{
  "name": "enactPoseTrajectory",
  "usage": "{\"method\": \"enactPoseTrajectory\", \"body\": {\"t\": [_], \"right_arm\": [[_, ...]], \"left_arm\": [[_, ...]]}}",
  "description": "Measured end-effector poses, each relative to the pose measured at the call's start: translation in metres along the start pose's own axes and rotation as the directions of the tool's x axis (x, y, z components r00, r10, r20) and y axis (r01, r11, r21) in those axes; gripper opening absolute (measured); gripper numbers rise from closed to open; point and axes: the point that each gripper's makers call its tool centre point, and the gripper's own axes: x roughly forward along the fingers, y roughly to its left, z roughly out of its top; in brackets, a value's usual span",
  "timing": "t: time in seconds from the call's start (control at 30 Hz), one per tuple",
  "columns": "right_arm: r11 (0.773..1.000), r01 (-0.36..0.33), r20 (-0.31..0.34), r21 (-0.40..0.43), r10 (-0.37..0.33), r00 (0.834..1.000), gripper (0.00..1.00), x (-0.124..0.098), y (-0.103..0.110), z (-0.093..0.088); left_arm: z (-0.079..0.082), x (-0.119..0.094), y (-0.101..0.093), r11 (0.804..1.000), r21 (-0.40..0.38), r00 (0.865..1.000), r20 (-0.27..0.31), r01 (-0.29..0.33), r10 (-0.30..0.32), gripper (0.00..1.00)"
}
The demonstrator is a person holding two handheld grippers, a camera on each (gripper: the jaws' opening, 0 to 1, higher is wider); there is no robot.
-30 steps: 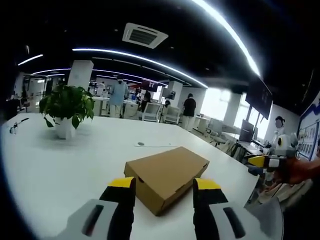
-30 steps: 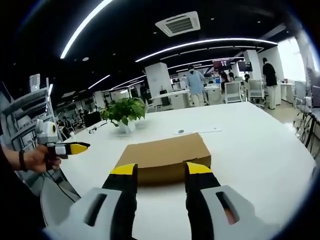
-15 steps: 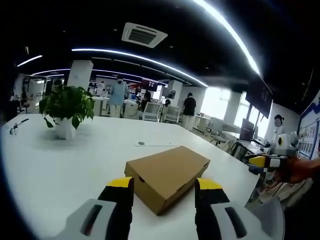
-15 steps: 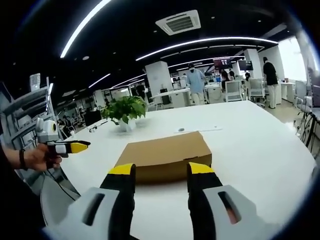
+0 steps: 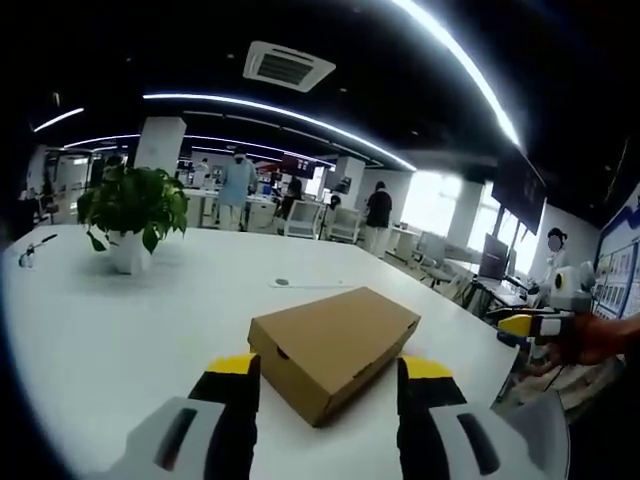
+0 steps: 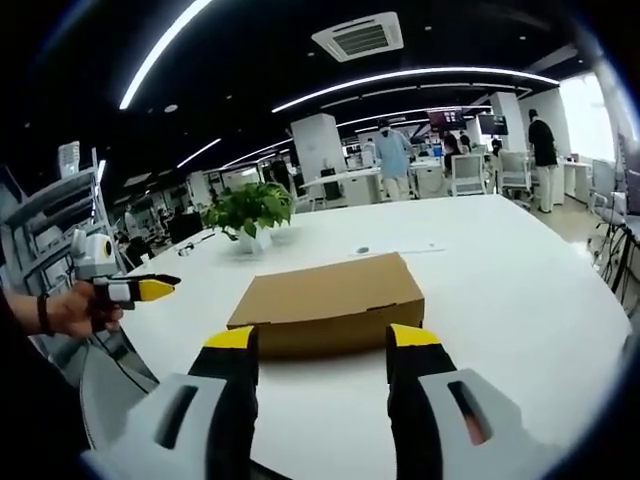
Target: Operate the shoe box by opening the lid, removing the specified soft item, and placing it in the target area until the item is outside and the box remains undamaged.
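One shoe box (image 5: 335, 350) sits closed on the white bench (image 5: 100, 330), ahead of both claws and touching neither. Left claw (image 5: 328, 372): jaws spread wide, holding nothing, with a box corner seen between them. In that view the box lies diagonal, long axis running from near left to far right. Potted plant (image 5: 133, 215) stands well behind on the left, a flat paper strip (image 5: 300, 285) just past the box.

Right claw (image 6: 325, 345): jaws also wide apart and empty, facing a long side wall of the box (image 6: 325, 300), so the long axis runs across that view.

Likely plain cardboard: light, stiff but easy to crease, so don't squeeze the walls. Take the lid by its front edge or a flap and steady the base with your other claw. Which side hinges, can't tell. Soft item is hidden inside.
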Motion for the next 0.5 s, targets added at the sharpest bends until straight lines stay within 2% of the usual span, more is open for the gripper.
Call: {"method": "enactPoseTrajectory", "body": {"t": [0.27, 0.5], "right_arm": [[1.000, 0.002, -0.034, -0.013, -0.002, 0.999, 0.52, 0.005, -0.006, -0.007], [1.000, -0.005, -0.046, -0.007, 0.005, 0.999, 0.53, 0.016, -0.019, -0.009]], "left_arm": [[-0.006, 0.001, 0.001, 1.000, -0.005, 1.000, -0.018, -0.003, 0.003, 0.61], [-0.018, 0.007, 0.001, 1.000, -0.008, 0.999, -0.051, -0.002, 0.001, 0.61]]}}
